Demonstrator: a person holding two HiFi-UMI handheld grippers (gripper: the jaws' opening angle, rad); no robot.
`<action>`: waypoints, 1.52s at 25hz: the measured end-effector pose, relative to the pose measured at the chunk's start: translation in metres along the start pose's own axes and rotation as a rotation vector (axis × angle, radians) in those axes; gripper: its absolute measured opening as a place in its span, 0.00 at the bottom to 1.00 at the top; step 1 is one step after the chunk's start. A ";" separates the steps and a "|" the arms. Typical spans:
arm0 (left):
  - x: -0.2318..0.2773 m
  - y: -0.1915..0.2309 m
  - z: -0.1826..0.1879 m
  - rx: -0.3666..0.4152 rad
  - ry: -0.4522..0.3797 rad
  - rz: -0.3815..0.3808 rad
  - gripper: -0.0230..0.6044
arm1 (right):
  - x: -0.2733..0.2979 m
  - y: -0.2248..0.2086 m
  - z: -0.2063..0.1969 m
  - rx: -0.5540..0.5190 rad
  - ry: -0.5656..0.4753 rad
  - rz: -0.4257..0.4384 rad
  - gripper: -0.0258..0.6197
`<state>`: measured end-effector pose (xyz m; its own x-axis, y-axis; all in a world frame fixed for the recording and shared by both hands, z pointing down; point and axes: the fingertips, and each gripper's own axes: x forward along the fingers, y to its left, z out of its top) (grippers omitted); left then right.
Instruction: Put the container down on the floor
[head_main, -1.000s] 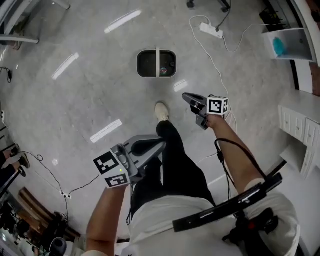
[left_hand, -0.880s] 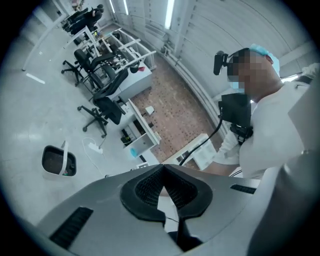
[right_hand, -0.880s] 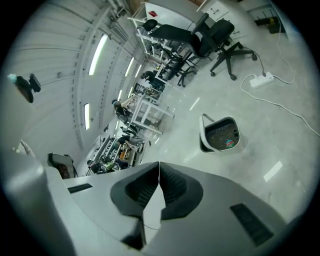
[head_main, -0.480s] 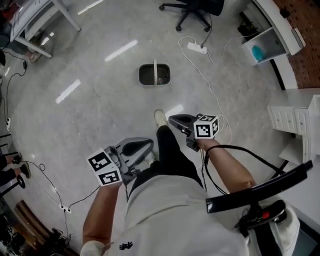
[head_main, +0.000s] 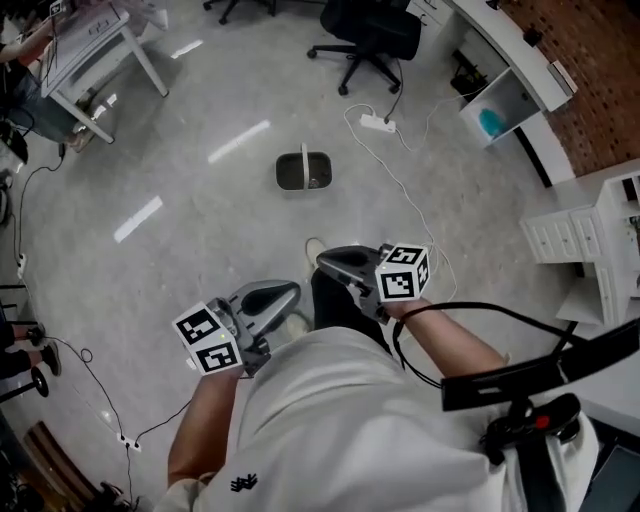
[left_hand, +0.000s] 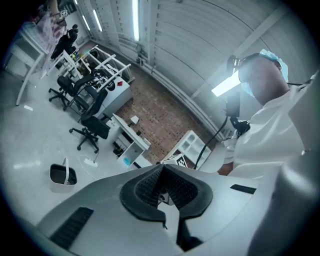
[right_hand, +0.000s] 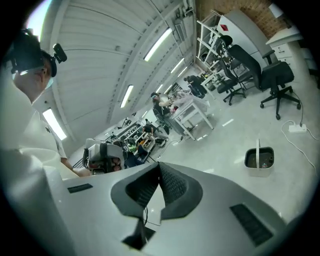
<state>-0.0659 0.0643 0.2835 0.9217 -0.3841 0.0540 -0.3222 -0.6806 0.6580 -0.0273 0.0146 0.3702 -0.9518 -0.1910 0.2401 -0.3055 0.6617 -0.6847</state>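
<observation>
Standing on open floor (head_main: 200, 150), bare all round its rim, the handled container (head_main: 303, 171) sat well apart from the left claw (head_main: 290, 291) and right claw (head_main: 324, 257), both closed and empty.

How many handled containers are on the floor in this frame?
1. The container stands on open floor ahead of the person, near the power strip. Desks could hide others.

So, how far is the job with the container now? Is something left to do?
Done: the container stands upright on the floor, handle on top, well apart from both grippers.
In hand: nothing. The left gripper and the right gripper both have their jaws together with nothing between them, close to the person's body.
Left: apparently nothing; the putting down looks finished.
</observation>
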 end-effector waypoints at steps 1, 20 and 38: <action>-0.002 -0.007 0.000 0.012 -0.002 -0.002 0.05 | -0.001 0.012 0.001 -0.015 -0.001 0.010 0.07; -0.040 -0.054 -0.026 0.117 -0.035 0.026 0.05 | -0.010 0.108 -0.015 -0.171 -0.028 0.060 0.06; -0.060 -0.051 -0.031 0.090 -0.057 0.080 0.05 | 0.005 0.122 -0.017 -0.195 0.004 0.103 0.06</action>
<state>-0.0984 0.1413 0.2702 0.8792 -0.4728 0.0593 -0.4148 -0.6983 0.5833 -0.0688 0.1073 0.2995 -0.9775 -0.1122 0.1789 -0.1949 0.8054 -0.5598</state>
